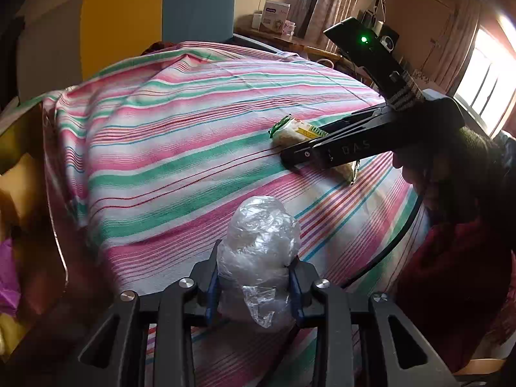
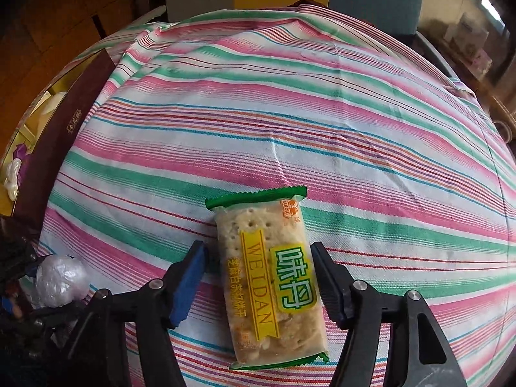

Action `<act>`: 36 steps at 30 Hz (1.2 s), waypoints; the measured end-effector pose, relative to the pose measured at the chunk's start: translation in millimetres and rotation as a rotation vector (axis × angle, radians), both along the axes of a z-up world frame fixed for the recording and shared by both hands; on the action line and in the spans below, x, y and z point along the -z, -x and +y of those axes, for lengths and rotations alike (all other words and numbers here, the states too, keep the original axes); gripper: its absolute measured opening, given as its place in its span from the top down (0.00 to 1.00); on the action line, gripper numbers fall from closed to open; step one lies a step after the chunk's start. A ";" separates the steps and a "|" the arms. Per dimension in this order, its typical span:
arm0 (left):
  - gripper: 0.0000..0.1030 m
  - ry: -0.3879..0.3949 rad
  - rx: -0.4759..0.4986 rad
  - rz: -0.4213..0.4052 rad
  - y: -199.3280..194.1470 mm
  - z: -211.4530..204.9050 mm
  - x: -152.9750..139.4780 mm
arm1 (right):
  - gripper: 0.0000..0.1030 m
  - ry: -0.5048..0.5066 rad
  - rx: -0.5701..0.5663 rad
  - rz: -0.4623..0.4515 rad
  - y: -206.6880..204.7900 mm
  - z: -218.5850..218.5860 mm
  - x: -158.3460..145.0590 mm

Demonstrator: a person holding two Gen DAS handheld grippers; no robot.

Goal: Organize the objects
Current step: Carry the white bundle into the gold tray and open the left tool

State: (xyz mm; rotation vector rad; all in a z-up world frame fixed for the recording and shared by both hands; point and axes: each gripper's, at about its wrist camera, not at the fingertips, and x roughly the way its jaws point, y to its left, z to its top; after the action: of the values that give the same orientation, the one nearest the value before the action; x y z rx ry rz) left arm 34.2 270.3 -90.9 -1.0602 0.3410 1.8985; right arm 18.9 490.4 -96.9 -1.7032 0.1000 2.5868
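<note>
The cracker packet (image 2: pixel 269 277) lies flat on the striped cloth (image 2: pixel 290 122) in the lower centre of the right wrist view, its green sealed ends toward the top and bottom of the frame and a yellow band reading WEIDAN running along its length. The right gripper (image 2: pixel 258 280) straddles it — the blue pad on the left stands a little off the packet's edge, the black pad on the right sits just beside the other edge, and neither visibly presses, so the jaws are released around it. In the left wrist view the same packet (image 1: pixel 300 133) shows at centre right, mostly covered by the dark fingers of the right gripper (image 1: pixel 309 154) slanting down from the upper right.

The crumpled clear plastic bag (image 1: pixel 258 258) sits at the lower centre of the left wrist view, clenched between the blue-lined jaws of the left gripper (image 1: pixel 256 287), with its bulk bulging above the pads. It appears again at the lower left of the right wrist view as a pale wad (image 2: pixel 61 280).

The cloth — pink, green and white stripes — covers the whole surface. A dark brown box (image 2: pixel 64 142) with yellowish compartments rests at the left edge of the right wrist frame, beside the cloth. Beyond the cloth, a yellow and blue panel (image 1: pixel 154 16) stands in the upper left of the left wrist view, and bright windows (image 1: pixel 483 77) fill the right side.
</note>
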 end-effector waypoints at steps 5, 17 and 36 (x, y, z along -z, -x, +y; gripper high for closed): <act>0.68 -0.018 -0.021 0.025 -1.2 -6.4 -16.5 | 0.36 0.006 -0.001 0.011 -4.3 2.4 -1.2; 0.68 -0.100 -0.250 0.123 27.5 -66.6 -96.5 | 0.32 0.015 0.005 0.035 2.6 -5.5 2.1; 0.68 -0.053 -0.530 0.175 68.1 -162.6 -92.1 | 0.32 -0.022 0.005 0.055 4.1 -8.7 4.5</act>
State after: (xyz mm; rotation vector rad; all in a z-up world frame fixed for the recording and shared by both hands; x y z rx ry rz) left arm -33.9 107.7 1.2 -1.0176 0.1083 2.4658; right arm 14.7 481.7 -101.3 -1.6240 0.0776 2.6217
